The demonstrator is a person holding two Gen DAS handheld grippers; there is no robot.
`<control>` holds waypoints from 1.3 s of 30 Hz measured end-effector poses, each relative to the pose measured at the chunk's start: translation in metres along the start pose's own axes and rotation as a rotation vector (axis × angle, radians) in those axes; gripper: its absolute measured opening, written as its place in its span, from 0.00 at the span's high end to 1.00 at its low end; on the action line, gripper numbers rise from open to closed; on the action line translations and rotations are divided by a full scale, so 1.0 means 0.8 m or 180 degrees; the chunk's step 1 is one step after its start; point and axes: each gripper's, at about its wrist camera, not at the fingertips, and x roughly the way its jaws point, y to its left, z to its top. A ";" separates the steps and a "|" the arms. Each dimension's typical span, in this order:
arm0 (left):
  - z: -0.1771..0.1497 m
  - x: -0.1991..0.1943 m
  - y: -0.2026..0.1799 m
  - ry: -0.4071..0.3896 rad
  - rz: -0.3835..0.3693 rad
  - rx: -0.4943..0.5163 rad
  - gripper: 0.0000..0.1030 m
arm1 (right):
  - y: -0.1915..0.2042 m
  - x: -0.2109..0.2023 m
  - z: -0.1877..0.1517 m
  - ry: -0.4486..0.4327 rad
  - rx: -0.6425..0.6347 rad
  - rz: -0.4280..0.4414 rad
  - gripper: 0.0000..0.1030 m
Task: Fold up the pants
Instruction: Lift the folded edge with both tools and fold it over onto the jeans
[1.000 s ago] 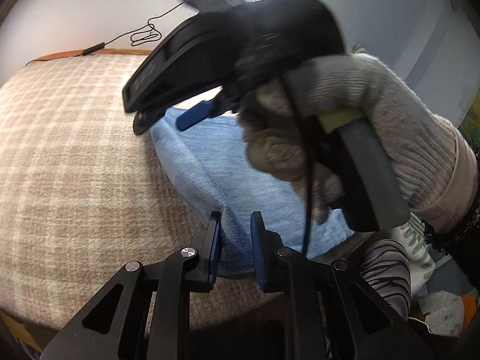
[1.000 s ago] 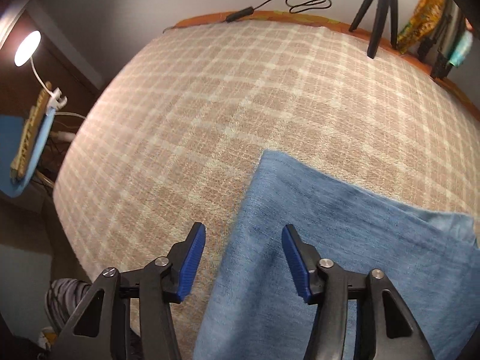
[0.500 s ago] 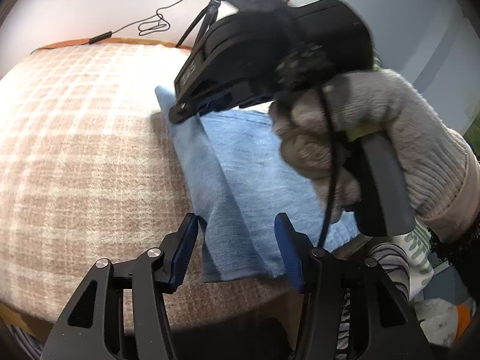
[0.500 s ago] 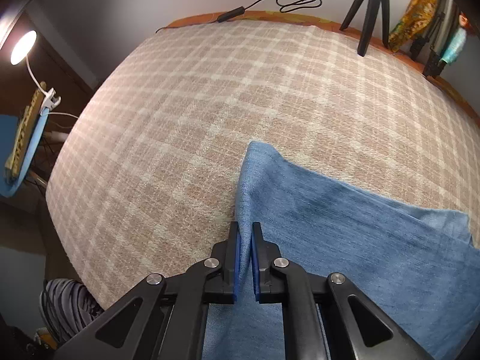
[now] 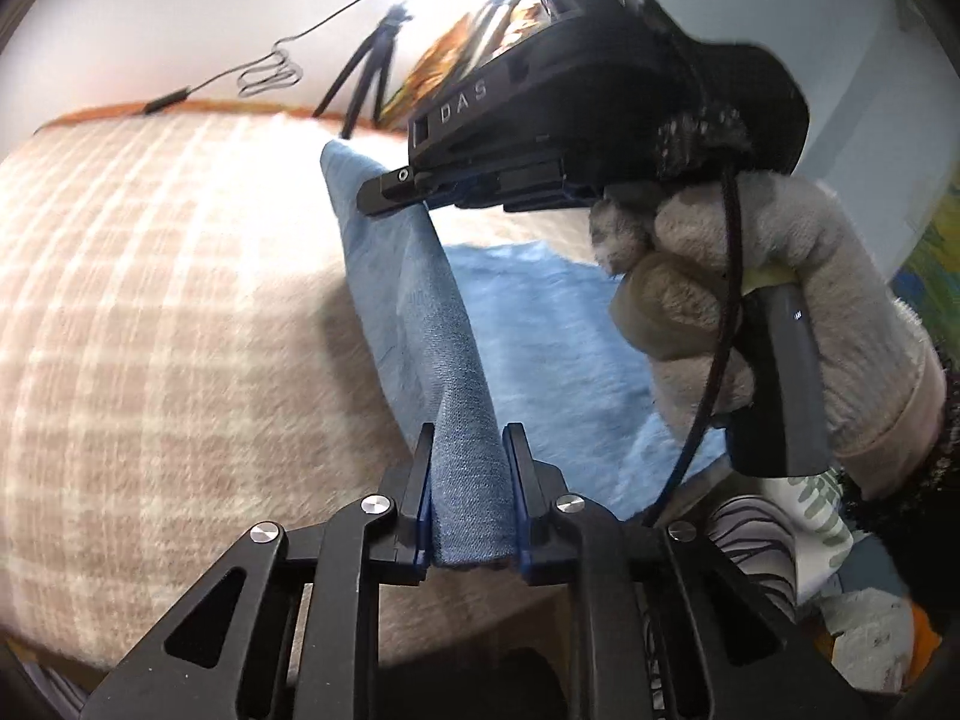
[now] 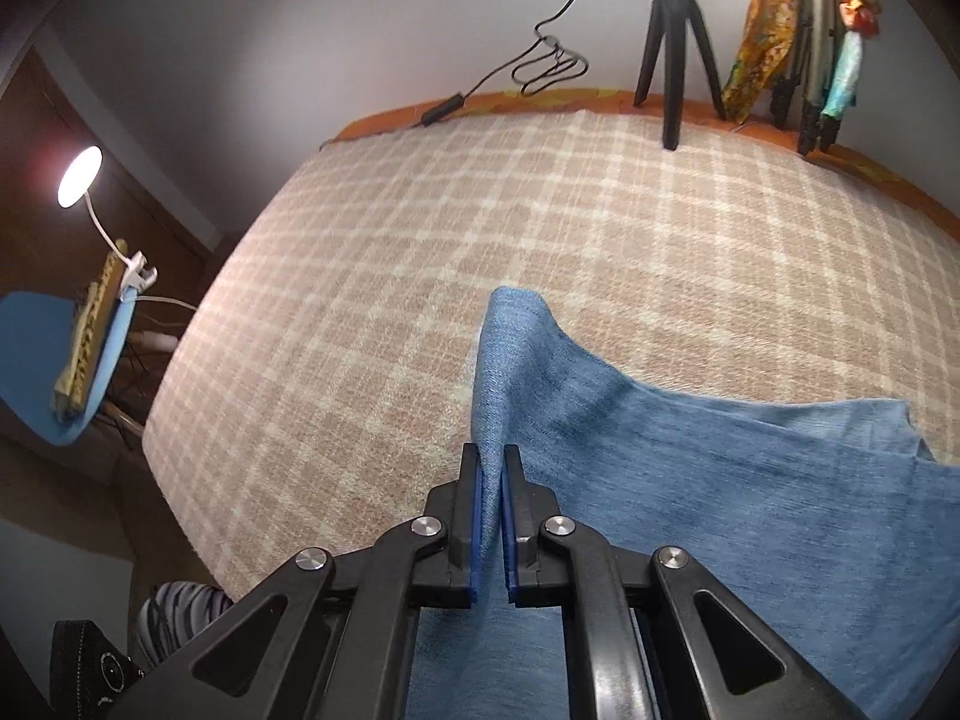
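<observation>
The blue denim pants (image 5: 420, 324) lie on a checked beige cloth (image 5: 150, 300). My left gripper (image 5: 469, 450) is shut on the near end of the pants' left edge, which is lifted into a ridge. My right gripper (image 6: 492, 462) is shut on the same edge further along, and it shows in the left wrist view (image 5: 396, 192), held by a gloved hand (image 5: 750, 312). In the right wrist view the pants (image 6: 720, 468) spread to the right, with a raised corner ahead of the fingertips.
A black tripod (image 6: 675, 42) and a cable (image 6: 540, 60) stand at the far edge of the cloth (image 6: 420, 276). Hanging coloured items (image 6: 798, 30) are at the far right. A lamp (image 6: 78, 186) and a blue chair (image 6: 54, 360) are off the left edge.
My left gripper opened, then shut on the pants' edge. My right gripper shut on the edge half a second ago. Both now lift the edge off the cloth.
</observation>
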 end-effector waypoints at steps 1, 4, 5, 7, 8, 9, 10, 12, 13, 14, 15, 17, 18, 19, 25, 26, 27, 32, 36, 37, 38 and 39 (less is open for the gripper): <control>0.003 -0.001 -0.004 -0.0011 -0.0030 0.0036 0.84 | -0.005 -0.008 0.000 -0.0043 0.0034 0.0016 0.97; 0.019 -0.001 -0.026 -0.0045 -0.0137 0.0175 0.85 | -0.026 -0.035 0.000 -0.0178 0.0154 0.0069 0.97; 0.024 0.000 -0.034 -0.0048 -0.0192 0.0208 0.85 | -0.033 -0.044 -0.001 -0.0217 0.0179 0.0078 0.97; 0.031 0.004 -0.047 -0.0047 -0.0278 0.0264 0.85 | -0.047 -0.064 -0.002 -0.0314 0.0218 0.0063 0.97; 0.036 0.007 -0.054 -0.0040 -0.0335 0.0294 0.85 | -0.056 -0.075 -0.003 -0.0363 0.0243 0.0057 0.97; 0.041 0.009 -0.060 -0.0034 -0.0389 0.0330 0.85 | -0.062 -0.082 -0.004 -0.0393 0.0262 0.0059 0.97; 0.045 0.013 -0.071 -0.0029 -0.0436 0.0371 0.85 | -0.072 -0.093 -0.006 -0.0437 0.0293 0.0055 0.97; 0.052 0.018 -0.083 -0.0024 -0.0503 0.0449 0.85 | -0.088 -0.112 -0.010 -0.0513 0.0336 0.0019 0.98; 0.055 0.022 -0.093 -0.0013 -0.0546 0.0501 0.85 | -0.095 -0.119 -0.012 -0.0542 0.0349 -0.0002 0.98; 0.056 0.024 -0.097 -0.0007 -0.0583 0.0543 0.85 | -0.104 -0.128 -0.015 -0.0574 0.0367 -0.0026 0.98; 0.057 0.029 -0.106 0.0006 -0.0616 0.0579 0.85 | -0.113 -0.136 -0.019 -0.0603 0.0390 -0.0054 0.98; 0.056 0.041 -0.126 0.0044 -0.0671 0.0668 0.85 | -0.135 -0.151 -0.026 -0.0649 0.0451 -0.0099 0.98; 0.058 0.046 -0.134 0.0060 -0.0692 0.0700 0.85 | -0.143 -0.156 -0.028 -0.0664 0.0475 -0.0125 0.98; 0.059 0.053 -0.143 0.0078 -0.0721 0.0743 0.85 | -0.150 -0.161 -0.030 -0.0677 0.0488 -0.0154 0.98; 0.072 0.091 -0.186 0.0185 -0.0913 0.0906 0.85 | -0.208 -0.196 -0.048 -0.0763 0.0628 -0.0359 0.98; 0.073 0.096 -0.195 0.0203 -0.0953 0.0932 0.85 | -0.220 -0.203 -0.051 -0.0778 0.0653 -0.0402 0.98; 0.076 0.102 -0.200 0.0215 -0.0984 0.0948 0.85 | -0.228 -0.208 -0.053 -0.0791 0.0666 -0.0437 0.98; 0.084 0.144 -0.245 0.0334 -0.1172 0.1100 0.86 | -0.284 -0.239 -0.072 -0.0857 0.0828 -0.0647 0.98; 0.083 0.180 -0.273 0.0460 -0.1286 0.1172 0.86 | -0.326 -0.252 -0.090 -0.0855 0.0988 -0.0772 0.98; 0.081 0.186 -0.280 0.0491 -0.1302 0.1184 0.86 | -0.338 -0.254 -0.096 -0.0853 0.1038 -0.0792 0.98; 0.079 0.195 -0.285 0.0525 -0.1316 0.1197 0.86 | -0.350 -0.255 -0.101 -0.0852 0.1085 -0.0807 0.98; 0.080 0.205 -0.290 0.0556 -0.1326 0.1214 0.86 | -0.359 -0.255 -0.105 -0.0853 0.1116 -0.0813 0.98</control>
